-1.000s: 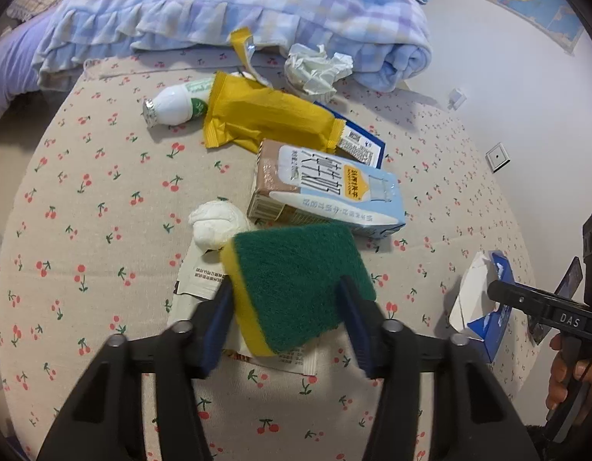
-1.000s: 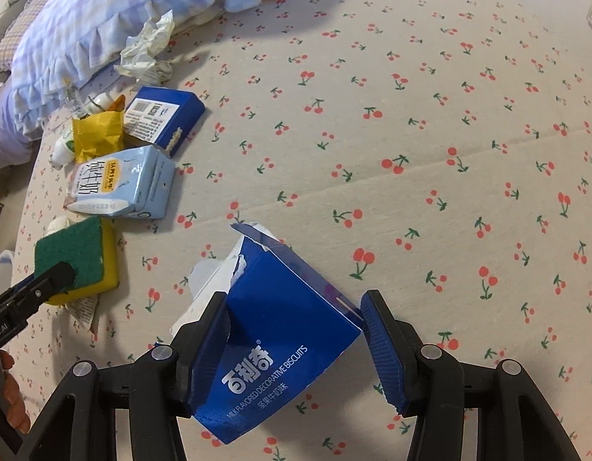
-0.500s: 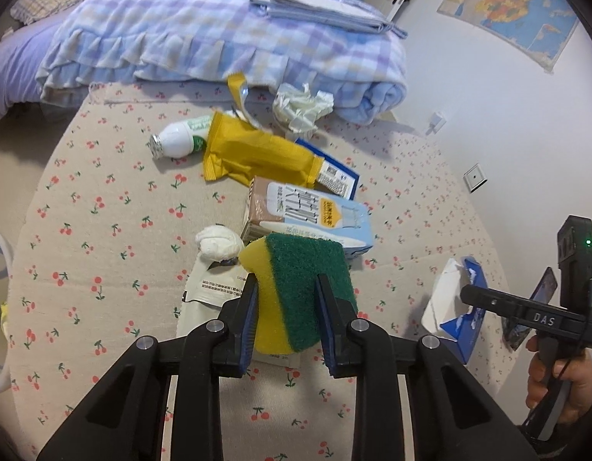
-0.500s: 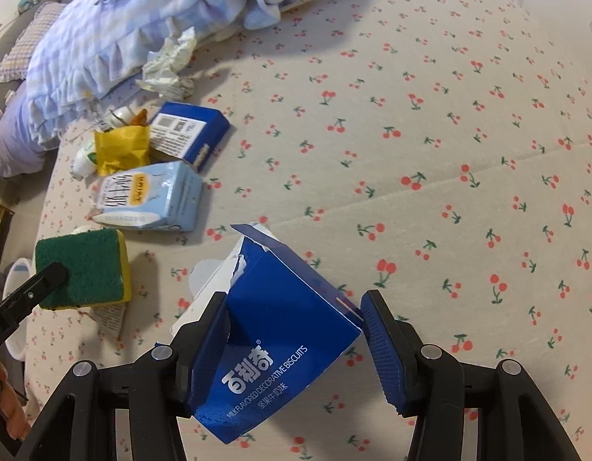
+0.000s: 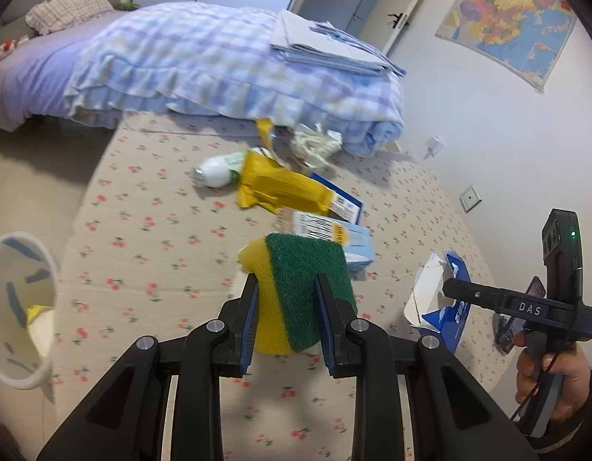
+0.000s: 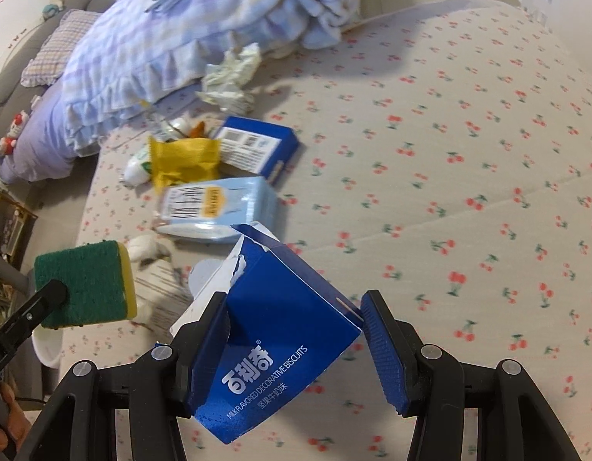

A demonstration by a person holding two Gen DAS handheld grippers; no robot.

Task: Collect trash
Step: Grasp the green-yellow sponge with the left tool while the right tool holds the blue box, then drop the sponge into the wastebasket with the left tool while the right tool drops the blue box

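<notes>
My left tongs (image 5: pixel 284 322) pinch the sponge (image 5: pixel 296 292) aloft; my right tongs (image 6: pixel 294 345) clamp the box (image 6: pixel 273 330) by its corners, so it might twist free before the bin (image 5: pixel 17 307).

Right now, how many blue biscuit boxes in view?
2. One torn-open blue box is held in the right tongs; the other blue box lies flat on the cherry-print sheet beside the yellow wrapper. More could be hidden.
</notes>
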